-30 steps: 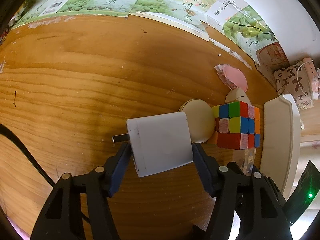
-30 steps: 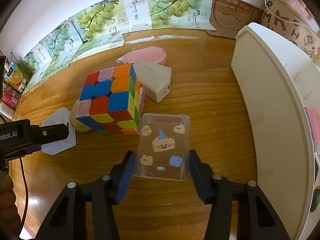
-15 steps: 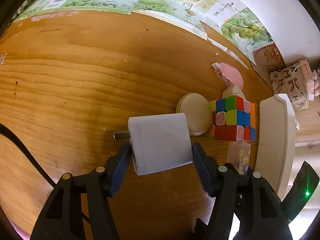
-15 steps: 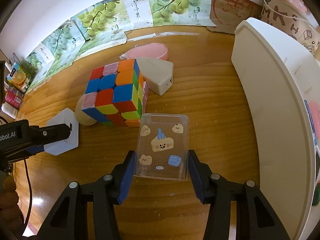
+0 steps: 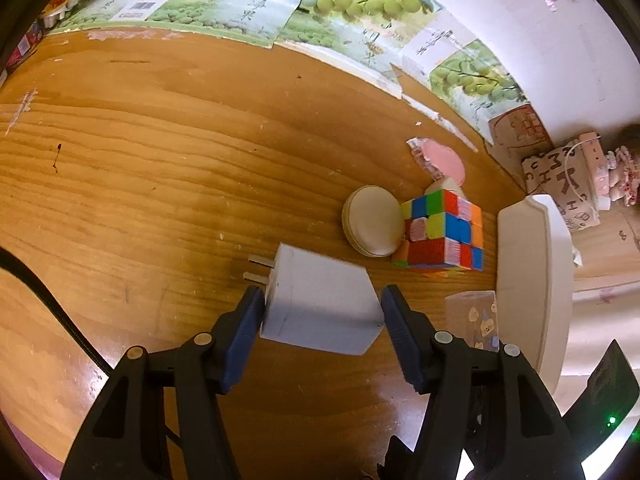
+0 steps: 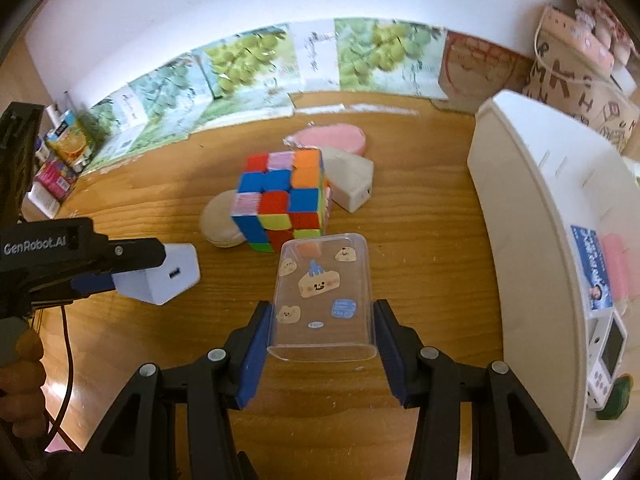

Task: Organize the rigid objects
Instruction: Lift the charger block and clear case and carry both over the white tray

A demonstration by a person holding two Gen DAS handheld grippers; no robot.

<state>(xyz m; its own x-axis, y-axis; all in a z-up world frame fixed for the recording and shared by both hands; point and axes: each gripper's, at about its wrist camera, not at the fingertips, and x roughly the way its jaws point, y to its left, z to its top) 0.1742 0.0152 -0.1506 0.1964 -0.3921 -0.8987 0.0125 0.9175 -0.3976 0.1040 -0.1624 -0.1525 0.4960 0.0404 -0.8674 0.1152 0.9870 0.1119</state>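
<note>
Left gripper (image 5: 322,312): jaws clamped on the white cube-shaped plastic wall charger (image 5: 318,300), blue pads on its two side faces. Charger sits tilted in the grip, its two metal prongs pointing up-left in the left wrist view, and it looks lifted off the wooden counter (image 5: 160,152). In the right wrist view the same charger shows at far left with its USB port facing the camera, held between black jaw arms marked "GenRobot.AI".

Right gripper (image 6: 322,332): jaws clamped on the clear plastic phone case with cartoon stickers (image 6: 322,292), pads on its long edges near the lower end. Case tilts away from the camera, its upper end just in front of the cube. It appears to be clear of the counter, though that's not certain.

On the counter, grouped together:
- multicoloured scrambled 3x3 puzzle cube (image 6: 284,200), centre
- round cream-coloured compact case (image 6: 220,226), touching the cube's left side in the right wrist view
- second white plastic charger block (image 6: 350,178), just behind and right of the cube
- pink oval pouch (image 6: 330,138), behind that block

White plastic bin (image 6: 532,216) stands along the counter's right side; a small white handheld device (image 6: 608,354) lies at its lower right. Grape-print cartons (image 6: 248,60) line the back wall.
</note>
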